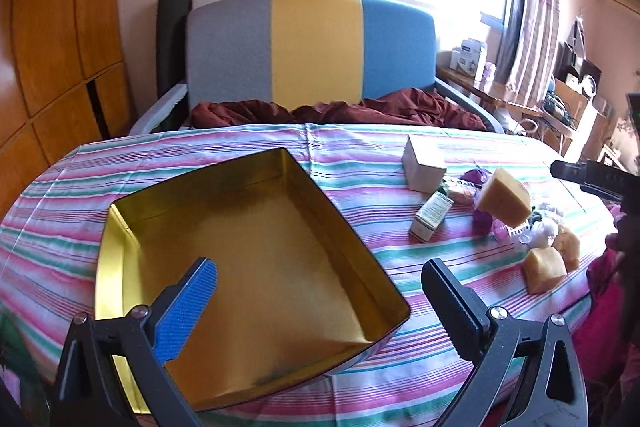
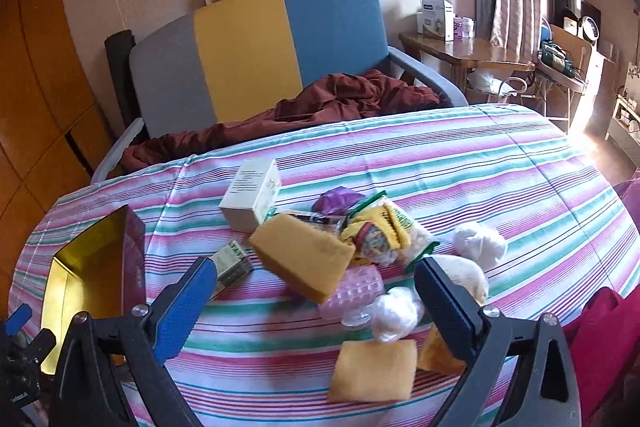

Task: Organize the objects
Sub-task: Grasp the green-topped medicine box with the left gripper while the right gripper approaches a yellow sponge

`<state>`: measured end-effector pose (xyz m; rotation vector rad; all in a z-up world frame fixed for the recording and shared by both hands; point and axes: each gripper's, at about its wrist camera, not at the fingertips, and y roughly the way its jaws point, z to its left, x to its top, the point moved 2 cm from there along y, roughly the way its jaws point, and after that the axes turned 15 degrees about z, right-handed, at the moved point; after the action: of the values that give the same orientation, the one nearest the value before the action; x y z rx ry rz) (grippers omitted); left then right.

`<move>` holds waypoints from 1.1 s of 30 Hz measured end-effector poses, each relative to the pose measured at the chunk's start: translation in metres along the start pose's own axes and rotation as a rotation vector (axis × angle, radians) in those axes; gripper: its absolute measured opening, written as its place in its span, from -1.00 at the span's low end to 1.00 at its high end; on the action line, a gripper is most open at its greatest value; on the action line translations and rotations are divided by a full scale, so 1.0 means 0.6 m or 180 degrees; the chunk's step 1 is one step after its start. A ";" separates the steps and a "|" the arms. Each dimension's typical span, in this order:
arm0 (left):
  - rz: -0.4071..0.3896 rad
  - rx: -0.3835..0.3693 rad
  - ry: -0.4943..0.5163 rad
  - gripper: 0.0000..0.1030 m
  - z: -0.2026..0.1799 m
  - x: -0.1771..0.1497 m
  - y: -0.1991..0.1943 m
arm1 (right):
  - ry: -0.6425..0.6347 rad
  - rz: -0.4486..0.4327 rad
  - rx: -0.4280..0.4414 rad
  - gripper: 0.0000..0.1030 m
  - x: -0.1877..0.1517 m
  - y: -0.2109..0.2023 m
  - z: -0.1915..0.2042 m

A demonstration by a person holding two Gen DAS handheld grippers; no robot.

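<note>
An open gold-lined tin [image 1: 120, 223] sits at the left of the striped tablecloth, nothing inside it. My left gripper [image 1: 320, 267] hangs open above the tin. To the right is a pile: a white box [image 2: 252, 195], a small green-and-white box [image 2: 234, 267], a yellow-green snack packet [image 2: 384, 231], a pink roller [image 2: 356, 291] and white wads [image 2: 480, 245]. A yellow sponge [image 2: 304, 259] tilts over the pile, touching neither finger of my open right gripper [image 2: 316, 267]. Whether it rests on the pile I cannot tell. Another sponge [image 2: 374, 371] lies near the front edge.
A grey, yellow and blue armchair [image 1: 316, 47] with maroon cloth [image 1: 340, 109] stands behind the table. Wooden cabinets [image 1: 60, 47] line the left wall. A side table [image 2: 460, 51] with boxes is at the back right. Red fabric [image 2: 600, 339] hangs at the table's right edge.
</note>
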<state>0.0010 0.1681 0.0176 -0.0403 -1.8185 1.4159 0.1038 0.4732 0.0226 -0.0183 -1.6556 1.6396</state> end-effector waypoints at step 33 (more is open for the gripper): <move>0.0650 -0.0475 0.0682 0.96 -0.207 0.109 0.159 | 0.0530 -0.0175 0.0555 0.96 0.019 0.040 -0.113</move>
<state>-0.0087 0.3336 -0.0187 -0.4490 -1.7745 1.3531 0.1196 0.5396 -0.0019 -0.0211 -1.3735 1.6878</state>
